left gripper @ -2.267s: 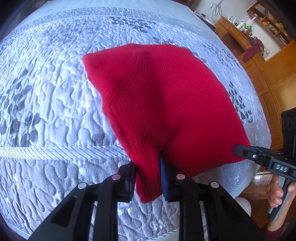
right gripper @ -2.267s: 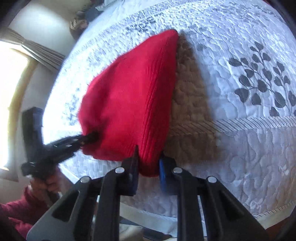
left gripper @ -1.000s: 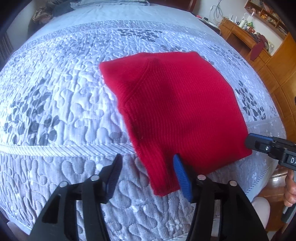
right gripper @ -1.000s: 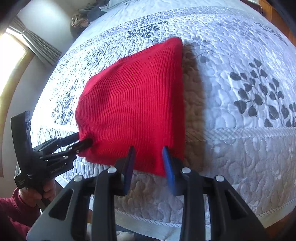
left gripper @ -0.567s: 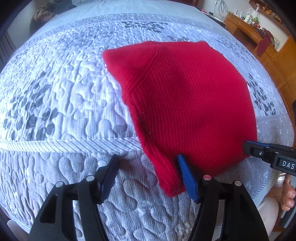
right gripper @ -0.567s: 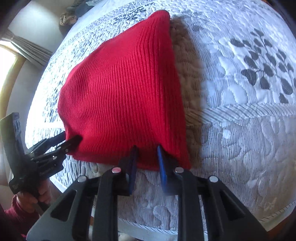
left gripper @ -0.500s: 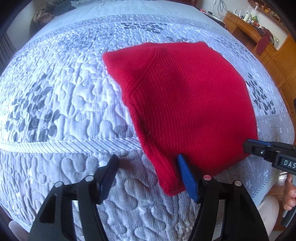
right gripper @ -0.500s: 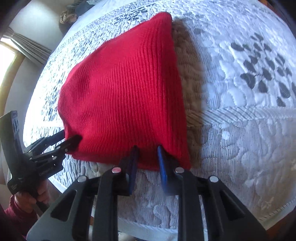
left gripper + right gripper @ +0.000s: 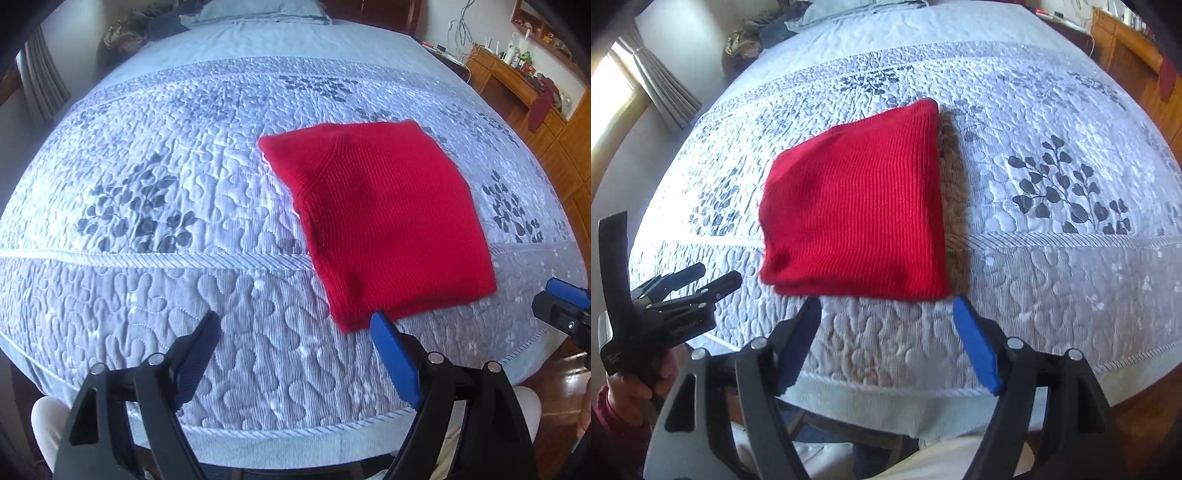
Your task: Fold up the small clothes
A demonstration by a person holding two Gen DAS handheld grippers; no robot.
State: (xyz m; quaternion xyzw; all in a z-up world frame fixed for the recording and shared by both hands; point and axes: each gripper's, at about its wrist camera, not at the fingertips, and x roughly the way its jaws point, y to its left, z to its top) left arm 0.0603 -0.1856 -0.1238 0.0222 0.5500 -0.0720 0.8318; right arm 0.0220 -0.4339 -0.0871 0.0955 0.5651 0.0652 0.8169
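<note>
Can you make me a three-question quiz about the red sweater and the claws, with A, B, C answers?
1. Where does the red sweater lie?
A. on the bedspread
B. on the floor
C. on a chair

2. What colour are the leaf prints on the bedspread?
A. green
B. dark grey
C. yellow

3. How is the left claw?
A. shut on the sweater
B. open
C. holding a sock

Answers: 1 A, it lies flat on the quilt. 2 B, they look dark grey. 3 B, its jaws stand wide apart, pressing nothing.

Bright window (image 9: 605,107) daylight (fisheye-warped edges), sharp shadows, mild blur
</note>
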